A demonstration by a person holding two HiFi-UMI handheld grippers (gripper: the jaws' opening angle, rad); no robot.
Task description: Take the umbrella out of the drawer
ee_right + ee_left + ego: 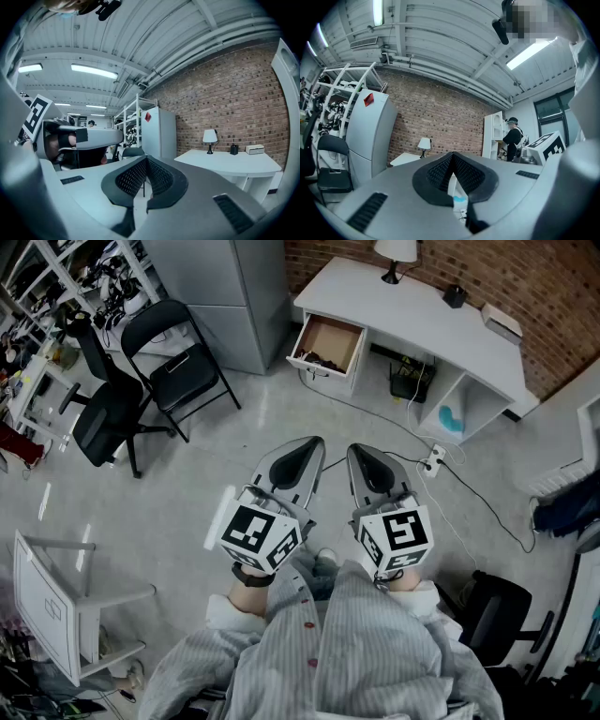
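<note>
A white desk (412, 310) stands against the brick wall at the top of the head view. Its wooden drawer (328, 341) is pulled open, and a dark thing (317, 360) lies at the drawer's front; I cannot tell whether it is the umbrella. Both grippers are held side by side over the floor, well short of the desk. My left gripper (302, 454) is shut with nothing in it, its pads (440, 171) meeting at the tip. My right gripper (364, 460) is likewise shut and empty, pads (136, 176) together. The desk (225, 161) also shows in the right gripper view.
A black folding chair (178, 357) and a black office chair (103, 413) stand at the left by a grey cabinet (234, 296). Cables and a power strip (433, 461) lie on the floor before the desk. A white chair (56, 606) is at lower left, a black stool (497, 610) at lower right.
</note>
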